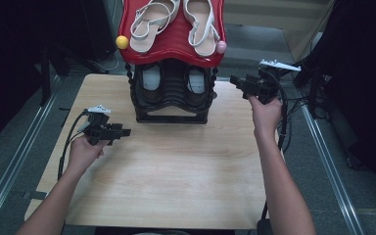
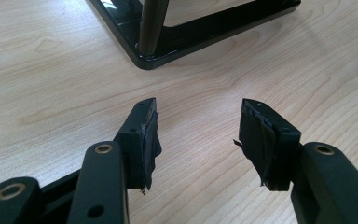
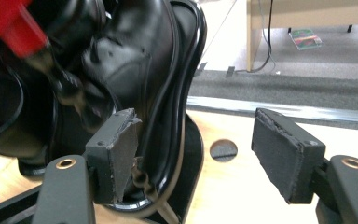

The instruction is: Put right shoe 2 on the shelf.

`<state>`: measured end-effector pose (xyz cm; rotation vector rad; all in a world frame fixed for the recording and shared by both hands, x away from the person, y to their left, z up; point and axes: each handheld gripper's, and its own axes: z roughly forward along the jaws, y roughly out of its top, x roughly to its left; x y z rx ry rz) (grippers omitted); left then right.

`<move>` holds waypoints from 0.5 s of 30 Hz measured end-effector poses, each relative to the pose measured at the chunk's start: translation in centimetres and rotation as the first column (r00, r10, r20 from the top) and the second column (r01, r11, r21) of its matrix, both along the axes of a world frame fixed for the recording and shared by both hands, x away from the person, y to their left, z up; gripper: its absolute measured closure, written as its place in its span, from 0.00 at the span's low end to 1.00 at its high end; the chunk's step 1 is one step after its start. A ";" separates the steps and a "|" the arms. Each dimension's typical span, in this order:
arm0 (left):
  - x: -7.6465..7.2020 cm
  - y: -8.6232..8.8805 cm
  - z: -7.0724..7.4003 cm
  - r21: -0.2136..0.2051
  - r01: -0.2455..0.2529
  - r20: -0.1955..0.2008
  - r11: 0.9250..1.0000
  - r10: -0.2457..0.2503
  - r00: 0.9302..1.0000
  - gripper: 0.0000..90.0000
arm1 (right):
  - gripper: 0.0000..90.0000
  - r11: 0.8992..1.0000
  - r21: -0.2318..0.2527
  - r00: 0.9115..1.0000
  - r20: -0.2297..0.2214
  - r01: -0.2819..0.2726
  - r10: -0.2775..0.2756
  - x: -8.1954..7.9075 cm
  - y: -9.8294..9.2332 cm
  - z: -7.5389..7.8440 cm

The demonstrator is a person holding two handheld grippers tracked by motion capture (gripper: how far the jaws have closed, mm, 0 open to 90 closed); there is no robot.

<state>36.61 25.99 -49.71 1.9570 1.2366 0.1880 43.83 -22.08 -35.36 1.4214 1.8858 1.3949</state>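
A two-level shoe rack stands at the table's far middle. Its red top shelf (image 1: pixel 171 46) carries a pair of white sandals (image 1: pixel 149 22). The black lower shelf (image 1: pixel 171 105) holds a pair of dark shoes (image 1: pixel 152 83). My right gripper (image 1: pixel 236 81) hovers by the rack's right side, open; in the right gripper view (image 3: pixel 193 154) the dark shoe and black rim (image 3: pixel 135 60) loom just past its left pad, and nothing sits between the pads. My left gripper (image 1: pixel 126 132) rests low over the table at the left, open and empty (image 2: pixel 196 140), facing the rack's base corner (image 2: pixel 168 46).
A yellow ball (image 1: pixel 122 42) and a pink ball (image 1: pixel 221 47) cap the red shelf's front corners. The wooden table (image 1: pixel 176 171) has a round hole (image 3: pixel 223 150) near the rack's right side. Metal floor rails (image 1: pixel 323 147) run along both table sides, and cables trail from each gripper.
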 end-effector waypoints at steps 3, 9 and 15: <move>0.1 0.0 -0.1 0.005 0.002 -0.006 1.000 -0.002 1.000 0.53 | 0.36 1.000 -0.016 1.000 -0.018 0.008 -0.009 -0.2 0.0 -1.2; 0.1 0.1 0.0 0.001 0.000 -0.002 1.000 0.000 1.000 0.53 | 0.35 1.000 -0.014 0.999 -0.046 0.019 -0.019 -0.5 -0.2 -3.6; 0.1 0.2 0.0 0.002 -0.001 -0.001 1.000 0.001 1.000 0.52 | 0.30 1.000 0.006 0.998 -0.064 -0.013 0.014 -1.4 -0.4 -5.6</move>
